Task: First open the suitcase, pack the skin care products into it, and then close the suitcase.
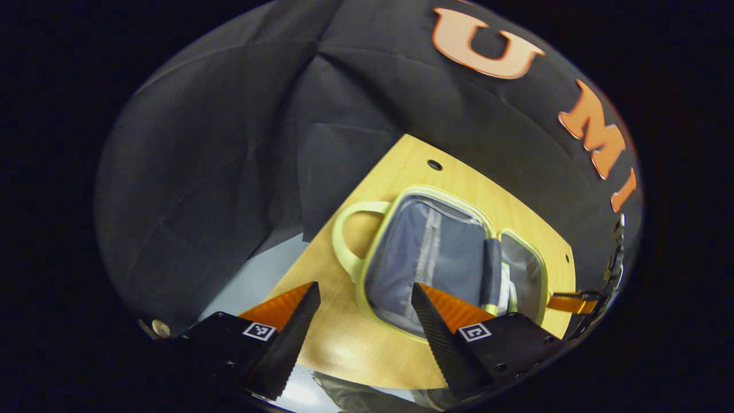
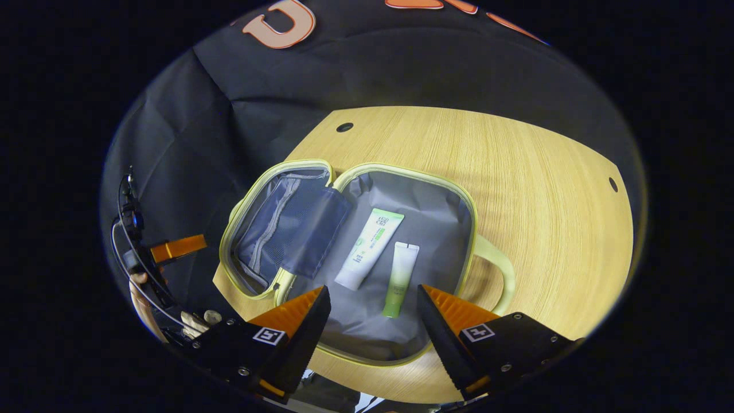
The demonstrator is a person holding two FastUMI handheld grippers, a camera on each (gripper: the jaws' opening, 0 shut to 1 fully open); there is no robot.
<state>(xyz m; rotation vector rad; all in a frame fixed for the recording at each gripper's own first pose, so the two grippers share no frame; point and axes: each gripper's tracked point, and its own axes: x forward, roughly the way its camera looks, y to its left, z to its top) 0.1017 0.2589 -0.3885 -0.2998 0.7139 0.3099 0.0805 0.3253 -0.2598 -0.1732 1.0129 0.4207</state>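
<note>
The small suitcase (image 2: 436, 189), yellow-green rimmed with grey lining, lies open flat on the wooden table (image 2: 545, 189). In its right half lie two skin care tubes: a white and green tube (image 2: 370, 248) and a smaller green tube (image 2: 401, 278). The lid half (image 2: 287, 229) carries a navy mesh pocket. My right gripper (image 2: 373, 288) hovers open above the near edge of the case, holding nothing. In the left gripper view the suitcase (image 1: 424, 258) stands ahead, and my left gripper (image 1: 364, 285) is open and empty over the table beside it.
The case's handle (image 2: 493, 269) sticks out to the right. The table has small holes (image 2: 344, 127) near its far edges. The left gripper's orange finger (image 2: 178, 248) and a hand (image 2: 195, 321) show at the left edge of the right gripper view.
</note>
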